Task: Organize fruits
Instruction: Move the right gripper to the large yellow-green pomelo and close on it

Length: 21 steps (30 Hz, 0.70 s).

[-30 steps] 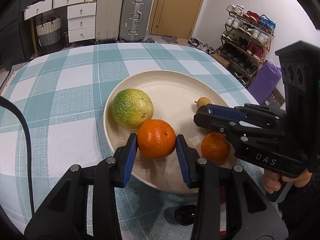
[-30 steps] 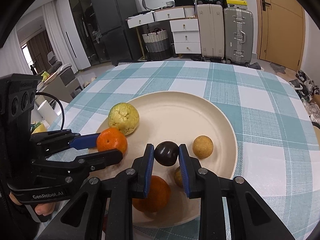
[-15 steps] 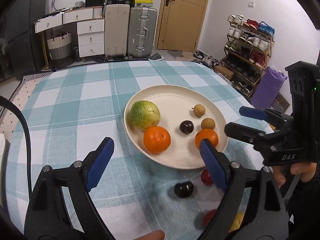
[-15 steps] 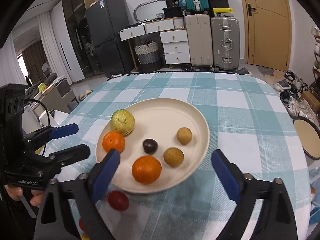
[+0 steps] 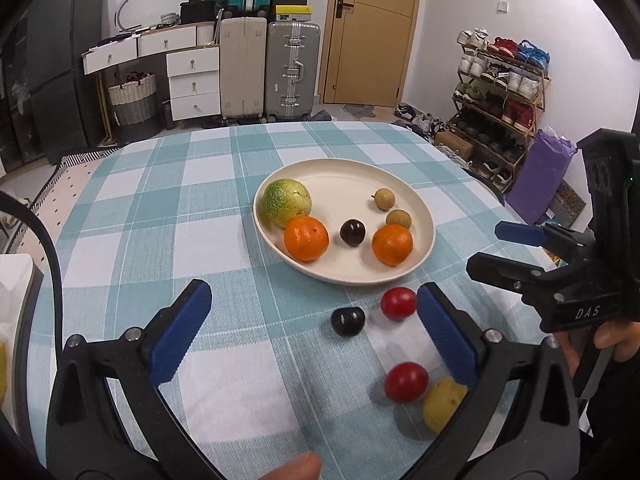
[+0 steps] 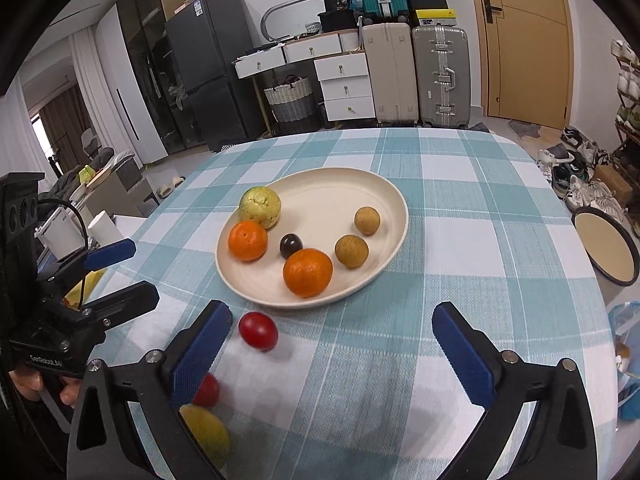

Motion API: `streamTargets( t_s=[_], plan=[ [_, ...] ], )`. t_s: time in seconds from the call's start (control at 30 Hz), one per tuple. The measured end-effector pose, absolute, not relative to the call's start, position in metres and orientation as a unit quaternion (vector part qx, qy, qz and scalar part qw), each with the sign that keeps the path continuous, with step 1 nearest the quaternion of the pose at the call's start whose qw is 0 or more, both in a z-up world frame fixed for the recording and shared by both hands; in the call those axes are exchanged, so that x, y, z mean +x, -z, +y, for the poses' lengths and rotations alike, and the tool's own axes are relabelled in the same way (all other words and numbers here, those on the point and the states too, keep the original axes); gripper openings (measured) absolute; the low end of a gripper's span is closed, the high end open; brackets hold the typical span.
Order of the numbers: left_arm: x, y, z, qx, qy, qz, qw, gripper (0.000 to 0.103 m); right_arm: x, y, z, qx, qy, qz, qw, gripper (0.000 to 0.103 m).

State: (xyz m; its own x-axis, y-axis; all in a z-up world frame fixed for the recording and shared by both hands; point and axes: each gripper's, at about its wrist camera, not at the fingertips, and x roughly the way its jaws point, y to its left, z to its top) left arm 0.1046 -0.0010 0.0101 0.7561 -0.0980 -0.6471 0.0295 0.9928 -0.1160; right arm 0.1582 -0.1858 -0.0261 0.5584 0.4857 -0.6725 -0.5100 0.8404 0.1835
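A cream plate on the checked cloth holds a green-yellow fruit, two oranges, a dark plum and two small brown fruits. In front of it, a dark plum, two red fruits and a yellow fruit lie on the cloth. My left gripper hangs above these, jaws opening wide and gripping nothing. My right gripper is likewise opening and empty, beside a red fruit, short of the plate.
The round table's edge curves away on the right, with a shoe rack and a purple bag beyond it. A round tray sits off the right edge. Suitcases and drawers stand behind. A hand holds each gripper's handle.
The left gripper let go of an orange and the right let go of the dark plum, both left on the plate. Both opened wide and drew back and up from the plate.
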Motion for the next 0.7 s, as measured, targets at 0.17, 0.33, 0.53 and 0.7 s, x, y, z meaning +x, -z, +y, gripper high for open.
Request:
streamTargets(
  t_s=[0.17, 0.33, 0.53, 0.7],
  plan=[
    [0.083, -0.012, -0.002, -0.054, 0.032, 0.346, 0.936, 0.102, 0.140, 0.025, -0.188, -0.009, -0.279, 0.377, 0.883, 0.103],
    [0.066, -0.013, 0.000, -0.062, 0.032, 0.345, 0.936, 0.102, 0.123, 0.024, -0.183, -0.019, -0.280, 0.380, 0.881, 0.103],
    [0.053, -0.010, 0.000, -0.063, 0.023, 0.350, 0.934, 0.102, 0.110, 0.024, -0.186, -0.005, -0.284, 0.392, 0.875, 0.103],
    [0.045, -0.002, 0.000, -0.068, 0.019, 0.357, 0.931, 0.102, 0.101, 0.029, -0.183, -0.015, -0.292, 0.399, 0.869, 0.103]
  ],
)
